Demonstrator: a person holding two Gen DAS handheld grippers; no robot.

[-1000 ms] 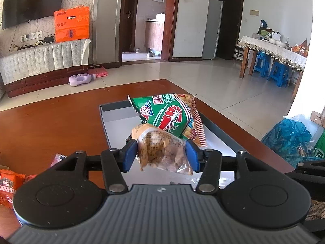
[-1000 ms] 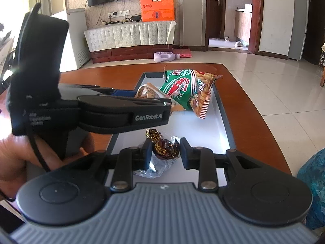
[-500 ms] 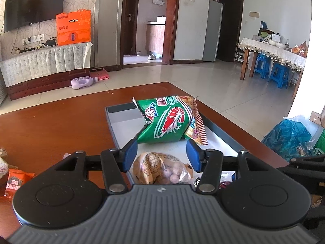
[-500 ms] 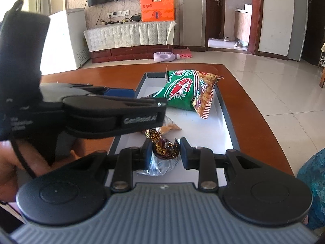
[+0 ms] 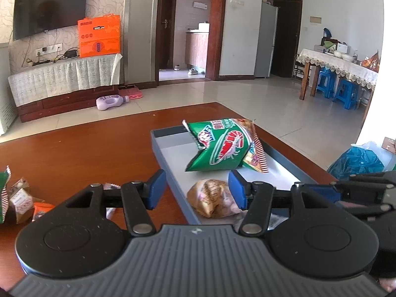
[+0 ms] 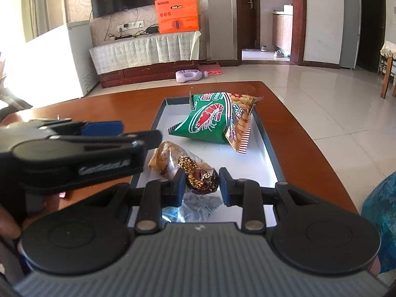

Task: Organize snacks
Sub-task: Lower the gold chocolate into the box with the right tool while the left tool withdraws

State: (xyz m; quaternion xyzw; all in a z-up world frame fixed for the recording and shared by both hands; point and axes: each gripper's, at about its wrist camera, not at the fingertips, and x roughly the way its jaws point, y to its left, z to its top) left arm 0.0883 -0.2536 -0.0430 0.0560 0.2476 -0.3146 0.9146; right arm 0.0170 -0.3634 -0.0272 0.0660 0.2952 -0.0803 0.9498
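Note:
A grey tray point(image 5: 160, 158) point(image 6: 268, 148) lies on the brown table. In it lie a green shrimp-snack bag point(image 5: 220, 146) point(image 6: 210, 121) and a brown snack packet point(image 5: 210, 198) point(image 6: 163, 158). My left gripper point(image 5: 196, 189) is open and empty, its jaws wide over the tray's left rim, just behind the brown packet. It also shows at the left of the right wrist view point(image 6: 99, 133). My right gripper point(image 6: 201, 185) holds a dark gold-patterned candy packet point(image 6: 201, 180) with a clear wrapper tail above the tray's near end.
Several small snack packets point(image 5: 22, 200) lie on the table at the left. A blue plastic bag point(image 5: 356, 160) sits off the table's right edge. A TV stand and a purple bottle point(image 5: 111, 101) are on the floor beyond.
My left gripper opened, dropped the brown packet into the tray, and pulled back to the left. The right gripper stayed put with its candy packet.

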